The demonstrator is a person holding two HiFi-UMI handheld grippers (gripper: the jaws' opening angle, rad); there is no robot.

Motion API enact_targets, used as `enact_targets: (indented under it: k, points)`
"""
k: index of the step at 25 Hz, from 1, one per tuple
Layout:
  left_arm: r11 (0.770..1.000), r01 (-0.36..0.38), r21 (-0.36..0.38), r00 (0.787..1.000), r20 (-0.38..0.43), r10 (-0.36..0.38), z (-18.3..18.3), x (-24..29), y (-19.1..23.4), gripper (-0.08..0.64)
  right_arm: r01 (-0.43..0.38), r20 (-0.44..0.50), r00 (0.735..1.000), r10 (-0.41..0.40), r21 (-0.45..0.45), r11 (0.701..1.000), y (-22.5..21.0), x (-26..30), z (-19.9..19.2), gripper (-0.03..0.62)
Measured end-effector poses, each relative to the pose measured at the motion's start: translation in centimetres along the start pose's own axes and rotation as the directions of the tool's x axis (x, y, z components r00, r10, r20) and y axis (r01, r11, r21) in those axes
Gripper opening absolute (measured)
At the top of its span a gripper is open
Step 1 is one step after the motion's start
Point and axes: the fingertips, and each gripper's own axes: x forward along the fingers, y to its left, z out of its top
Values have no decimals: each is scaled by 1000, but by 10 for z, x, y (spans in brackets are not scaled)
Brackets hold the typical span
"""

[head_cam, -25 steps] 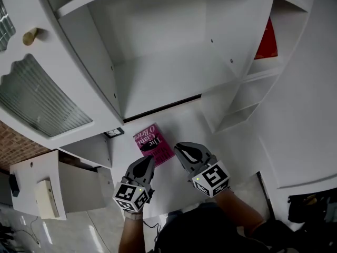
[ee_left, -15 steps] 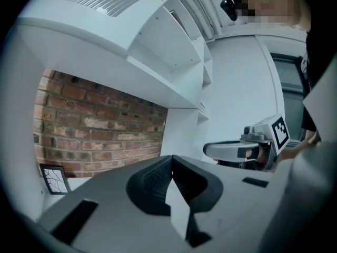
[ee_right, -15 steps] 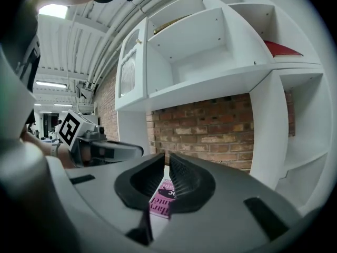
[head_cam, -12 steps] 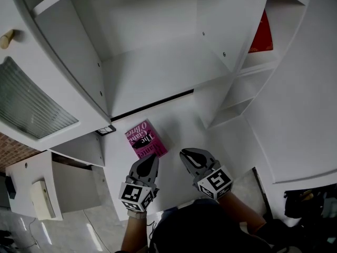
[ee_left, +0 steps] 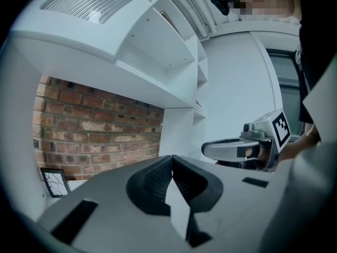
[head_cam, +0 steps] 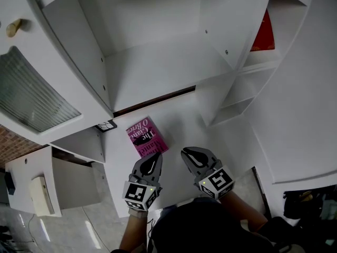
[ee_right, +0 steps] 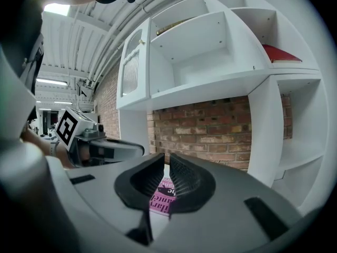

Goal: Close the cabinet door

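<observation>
**Door Wide Open, Both Grippers Low**

The cabinet door (head_cam: 31,88) stood swung open at the upper left of the head view. Its ribbed pane and small knob (head_cam: 14,27) faced outward, well apart from both tools. The left hand-held gripper (head_cam: 154,161) and the right hand-held gripper (head_cam: 190,154) hovered low over the table (head_cam: 184,123), each clenched on nothing (the pink book (head_cam: 146,137) lay just ahead of them, untouched). Trouble from here would likely come in the reach. A shut tip pressed on the pane rather than the white frame could skid or strain the glass, and a hard shove could slam the door against the cabinet (head_cam: 158,73).
</observation>
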Motion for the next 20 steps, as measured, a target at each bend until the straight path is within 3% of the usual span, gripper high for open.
enact_targets:
  k: [20]
  points:
    - [998, -44, -41, 999, 4, 44, -10, -26, 2, 9, -6, 10, 1000, 6, -5, 1000, 19, -5, 1, 38]
